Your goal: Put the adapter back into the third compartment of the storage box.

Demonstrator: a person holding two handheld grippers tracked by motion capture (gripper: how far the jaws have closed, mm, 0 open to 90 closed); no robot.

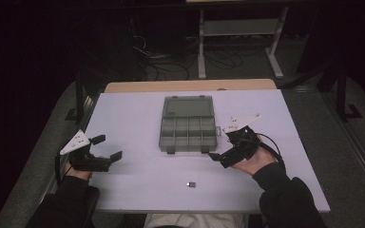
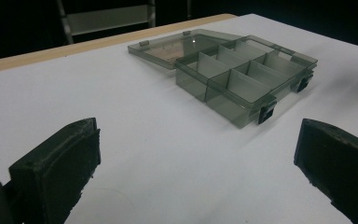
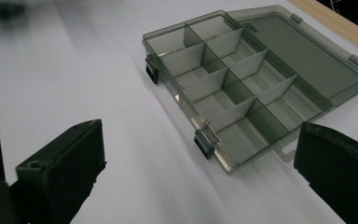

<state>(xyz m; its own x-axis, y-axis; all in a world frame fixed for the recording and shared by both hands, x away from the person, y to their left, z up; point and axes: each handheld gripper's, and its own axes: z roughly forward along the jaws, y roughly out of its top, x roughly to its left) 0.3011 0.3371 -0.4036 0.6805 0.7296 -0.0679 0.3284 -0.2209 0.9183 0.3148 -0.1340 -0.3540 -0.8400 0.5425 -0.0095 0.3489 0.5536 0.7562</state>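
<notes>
Open organizer box (image 1: 188,124) between both grippers' fingers (image 1: 116,156)

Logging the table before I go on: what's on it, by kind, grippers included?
Organizer box, lid open, compartments look bare: 1
Small dark part near the front edge: 1
Grippers, left gripper and right gripper, both open and holding nothing: 2
Total: 4

Pretty dim overall, the room behind is basically black and only the white table (image 1: 138,118) catches light. Small glare spot on the clear box lid (image 2: 193,41). Close-up jaws look soft, colours murky, slightly grainy everywhere
</notes>
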